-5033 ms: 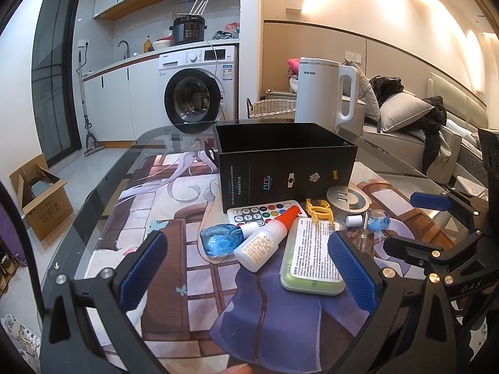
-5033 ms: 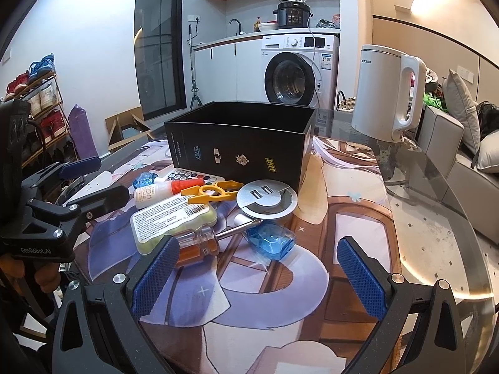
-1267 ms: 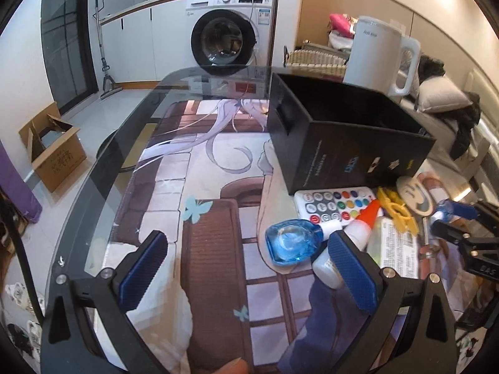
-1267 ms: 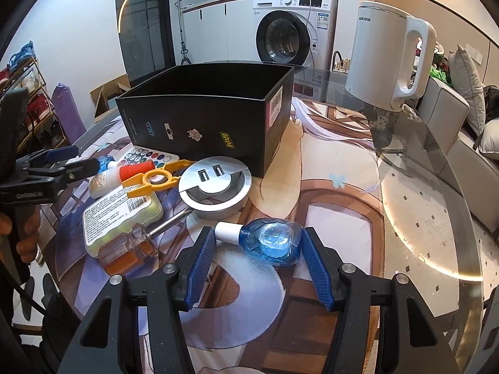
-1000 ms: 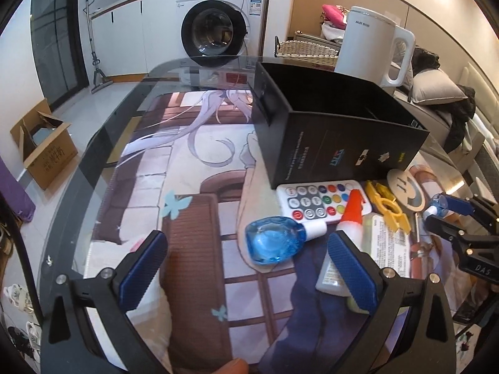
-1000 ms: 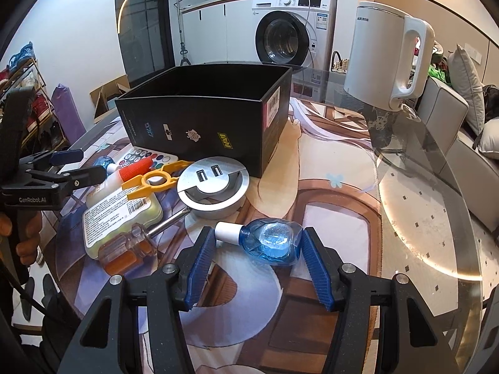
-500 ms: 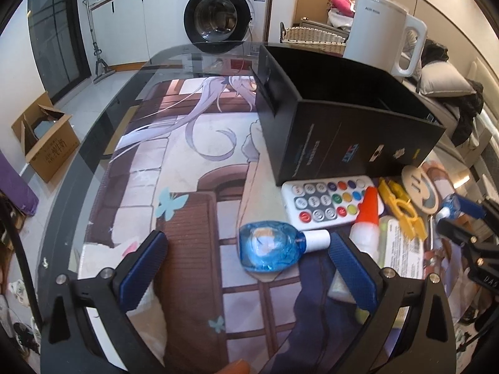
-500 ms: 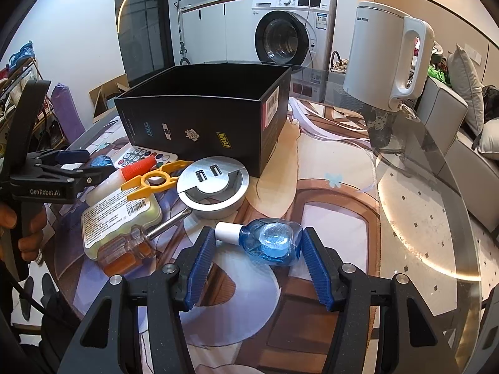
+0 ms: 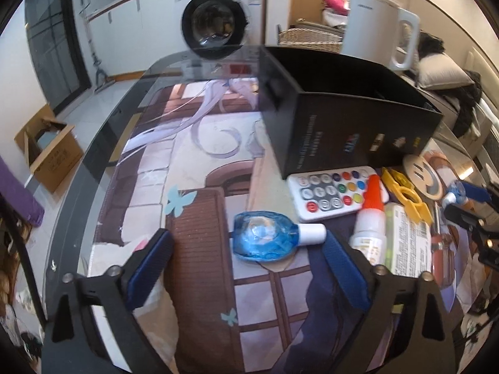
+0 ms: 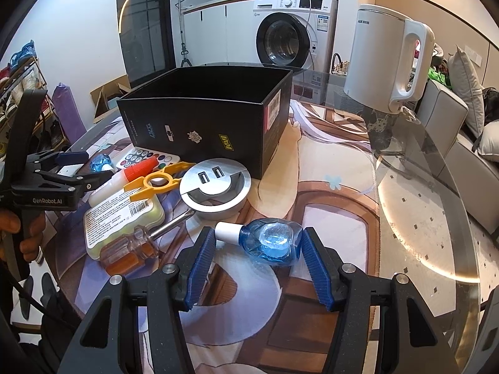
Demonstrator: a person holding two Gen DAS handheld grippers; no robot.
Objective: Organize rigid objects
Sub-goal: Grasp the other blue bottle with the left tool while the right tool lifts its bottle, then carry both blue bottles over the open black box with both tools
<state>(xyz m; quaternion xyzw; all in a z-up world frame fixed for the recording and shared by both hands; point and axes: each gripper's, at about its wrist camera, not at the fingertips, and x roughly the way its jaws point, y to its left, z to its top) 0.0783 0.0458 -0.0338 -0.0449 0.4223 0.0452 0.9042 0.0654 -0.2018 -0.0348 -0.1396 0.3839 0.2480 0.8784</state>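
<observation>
- Right gripper (image 10: 255, 263), lower centre of the right wrist view: blue pads on either side of a small translucent blue bottle with a white cap (image 10: 266, 239); right pad touches the bottle body, left pad sits just beside the cap, so a firm clamp is unclear.
- That bottle lies on its side on the printed mat (image 10: 327, 205), cap pointing left.
- Left gripper (image 9: 246, 272), bottom of the left wrist view: fingers spread wide, holding nothing.
- Second translucent blue bottle with a white cap (image 9: 268, 240) lies between and just ahead of its pads, cap to the right.
- Right of it: white glue bottle with an orange tip (image 9: 369, 219), white remote with coloured buttons (image 9: 332, 191), yellow plastic clip (image 9: 405, 198).
- Open black cardboard box (image 10: 212, 118) centre frame, upright.
- In front: round silver USB socket (image 10: 215, 187), orange-handled screwdriver (image 10: 140, 246), green labelled case (image 10: 121, 213).
- White kettle (image 10: 389, 53) upper right.
</observation>
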